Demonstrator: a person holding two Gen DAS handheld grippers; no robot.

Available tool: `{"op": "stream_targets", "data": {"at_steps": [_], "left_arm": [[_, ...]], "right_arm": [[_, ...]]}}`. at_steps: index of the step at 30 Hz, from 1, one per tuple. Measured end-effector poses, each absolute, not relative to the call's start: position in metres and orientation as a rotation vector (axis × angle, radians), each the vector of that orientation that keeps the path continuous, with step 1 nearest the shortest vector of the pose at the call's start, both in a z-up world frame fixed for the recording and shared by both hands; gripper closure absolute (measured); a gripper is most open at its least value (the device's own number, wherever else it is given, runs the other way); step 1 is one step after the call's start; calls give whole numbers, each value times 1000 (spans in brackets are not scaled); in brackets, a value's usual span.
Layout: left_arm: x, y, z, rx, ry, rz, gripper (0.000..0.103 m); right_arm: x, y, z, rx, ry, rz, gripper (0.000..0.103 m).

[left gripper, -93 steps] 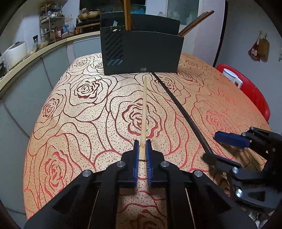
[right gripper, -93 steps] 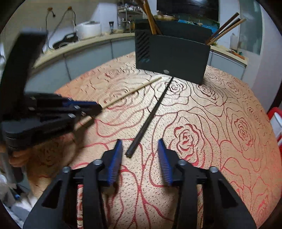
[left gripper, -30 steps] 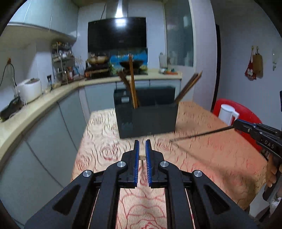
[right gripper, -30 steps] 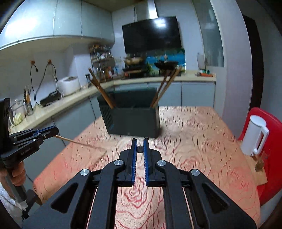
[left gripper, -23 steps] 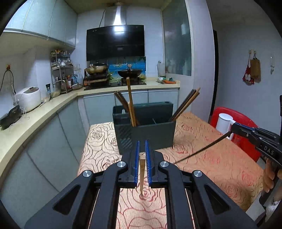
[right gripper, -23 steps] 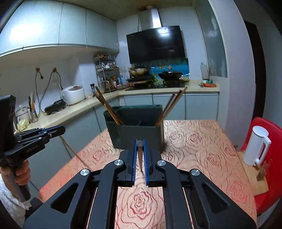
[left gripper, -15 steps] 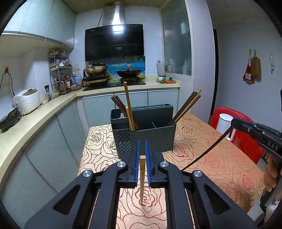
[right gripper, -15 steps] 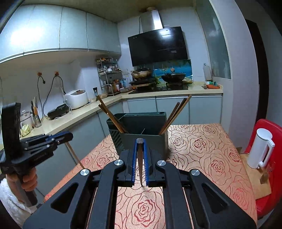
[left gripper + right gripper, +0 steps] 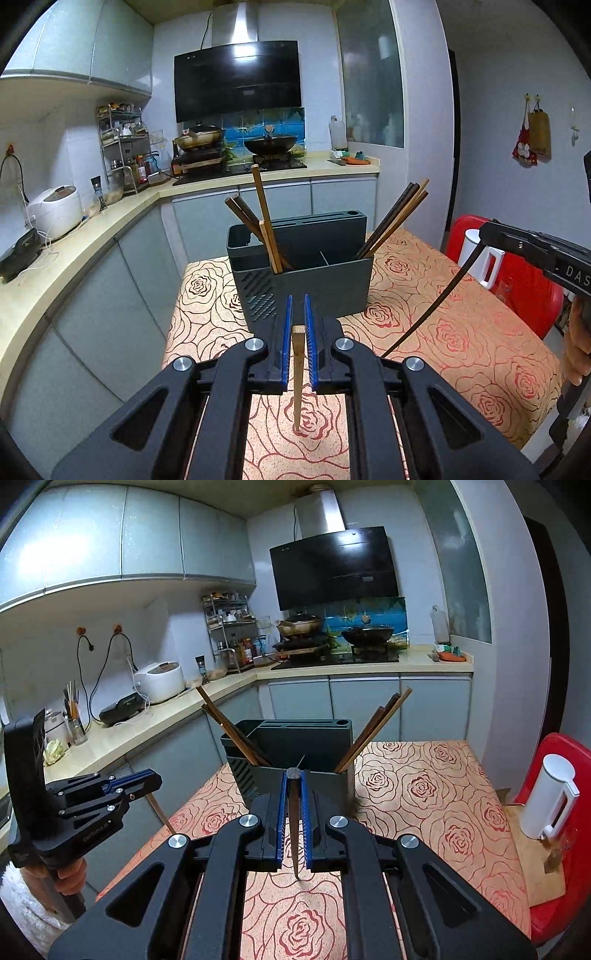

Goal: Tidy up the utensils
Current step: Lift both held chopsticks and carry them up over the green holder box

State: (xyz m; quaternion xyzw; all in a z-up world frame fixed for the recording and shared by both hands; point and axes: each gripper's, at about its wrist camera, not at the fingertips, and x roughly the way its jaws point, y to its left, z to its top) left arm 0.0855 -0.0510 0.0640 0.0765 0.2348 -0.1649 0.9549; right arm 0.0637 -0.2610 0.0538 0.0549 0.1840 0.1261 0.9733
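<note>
My left gripper [image 9: 298, 314] is shut on the thick end of a light wooden chopstick [image 9: 297, 380], which hangs point down above the rose-patterned tablecloth [image 9: 454, 343]. My right gripper [image 9: 294, 786] is shut on a dark chopstick [image 9: 294, 834], also hanging point down. In the left wrist view the right gripper [image 9: 487, 230] shows at the right with the dark chopstick [image 9: 436, 302] slanting below it. In the right wrist view the left gripper [image 9: 155, 779] shows at the left with the light chopstick [image 9: 159, 812]. Beyond both stands a dark grey utensil holder [image 9: 306, 273] [image 9: 295, 746] with several chopsticks leaning in its left and right compartments.
A white kettle [image 9: 552, 797] rests on a red chair [image 9: 565, 753] right of the table. A kitchen counter [image 9: 55, 266] with a rice cooker [image 9: 55, 210] curves along the left. The person's hand [image 9: 70, 878] grips the left tool's handle. A stove with pans lies behind.
Both grippers have risen with their chopsticks, which swung from lying nearly level to hanging point down. The utensil holder now sits lower in both views, its open top showing.
</note>
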Motion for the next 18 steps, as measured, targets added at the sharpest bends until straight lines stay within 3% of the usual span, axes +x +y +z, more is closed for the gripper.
{"op": "stream_targets", "data": {"at_steps": [18], "left_arm": [[109,-54,88,161,473,-348,96]], "right_arm": [[81,-267,71,85,353,231,95]]}}
